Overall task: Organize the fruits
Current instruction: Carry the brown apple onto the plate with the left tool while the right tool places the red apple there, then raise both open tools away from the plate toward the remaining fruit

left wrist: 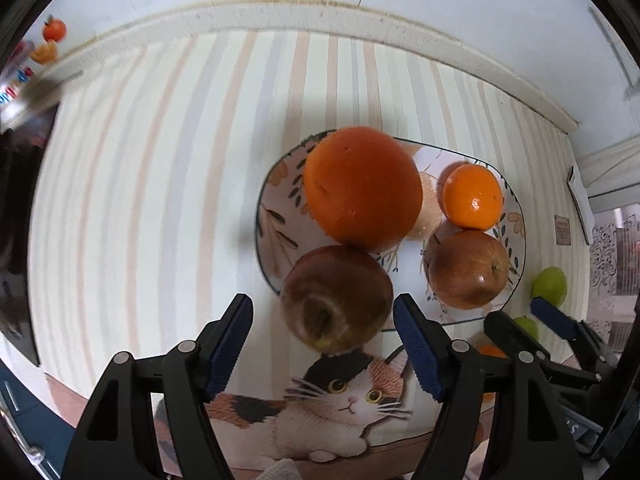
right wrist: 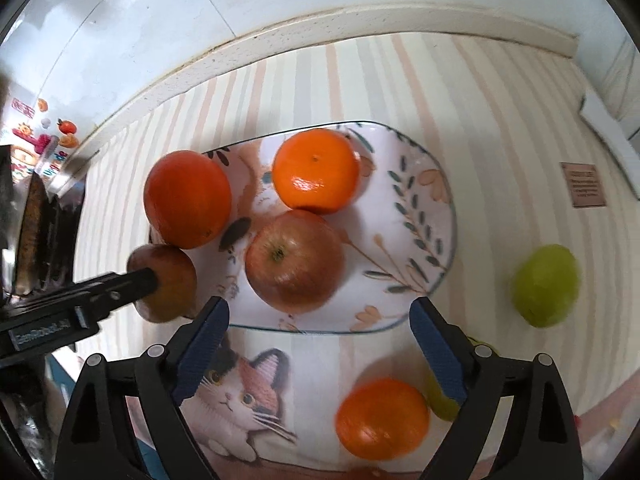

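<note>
**Fruit crowds plate's near edge**

Left gripper (left wrist: 323, 350) fingers apart, dull apple (left wrist: 337, 299) between them at oval patterned plate (right wrist: 416, 216) rim. Right gripper (right wrist: 320, 344) fingers apart, empty; smooth orange (right wrist: 382, 418) lower right on striped cloth (right wrist: 460, 92).

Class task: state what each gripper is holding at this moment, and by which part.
Nothing: the left gripper is open around the apple; the right gripper is open and empty.

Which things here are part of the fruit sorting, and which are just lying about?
Job:
- plate
- large orange, mandarin, red apple on the plate
- apple at its edge, between the open left gripper fingers
- loose orange, green fruit
- right gripper

Lying about:
- cat mat
- brown tag
- stickers
</note>
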A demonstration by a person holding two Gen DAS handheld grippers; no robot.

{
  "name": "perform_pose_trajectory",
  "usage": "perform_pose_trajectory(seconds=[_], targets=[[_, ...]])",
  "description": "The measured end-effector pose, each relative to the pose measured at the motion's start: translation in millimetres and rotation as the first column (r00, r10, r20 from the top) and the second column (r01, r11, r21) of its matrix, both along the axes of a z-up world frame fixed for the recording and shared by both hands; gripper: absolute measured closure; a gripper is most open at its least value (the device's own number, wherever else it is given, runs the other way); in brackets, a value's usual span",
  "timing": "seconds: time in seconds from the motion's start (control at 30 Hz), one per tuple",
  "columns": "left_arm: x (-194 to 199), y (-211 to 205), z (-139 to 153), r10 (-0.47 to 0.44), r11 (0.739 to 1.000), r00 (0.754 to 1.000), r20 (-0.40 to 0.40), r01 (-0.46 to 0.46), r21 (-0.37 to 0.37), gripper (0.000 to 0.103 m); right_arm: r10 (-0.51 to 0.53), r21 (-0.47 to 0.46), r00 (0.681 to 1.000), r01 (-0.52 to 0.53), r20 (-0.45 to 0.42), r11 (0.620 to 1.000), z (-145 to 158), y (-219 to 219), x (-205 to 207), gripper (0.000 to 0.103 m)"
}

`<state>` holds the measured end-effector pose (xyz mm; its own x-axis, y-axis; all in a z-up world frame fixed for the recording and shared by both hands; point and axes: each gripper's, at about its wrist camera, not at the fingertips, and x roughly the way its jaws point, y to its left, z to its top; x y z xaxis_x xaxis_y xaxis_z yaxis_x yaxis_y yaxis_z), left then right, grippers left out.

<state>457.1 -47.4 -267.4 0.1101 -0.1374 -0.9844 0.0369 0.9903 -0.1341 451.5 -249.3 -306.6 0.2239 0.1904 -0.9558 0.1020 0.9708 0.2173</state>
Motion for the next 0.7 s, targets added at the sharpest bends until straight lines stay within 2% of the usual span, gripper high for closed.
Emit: perform_pose_trajectory(seconds=[0.3,0.7], targets=[[-44.3,-4.5,37.1,-0.032,0.996,0.991,0.133,0.021,0.084,0.032,0.011,-0.05,0.998,-0.007,0.07,0.999,47.4,-2.9,-34.3,0.008],[-85.5,-8.8,93.7,-0.051,0.996,0.966,0.253,0.029,0.09,0.032,0.019,-0.066,0.977,-0.005,0.21,0.998,121.9,2.0,-82.0,0.008]])
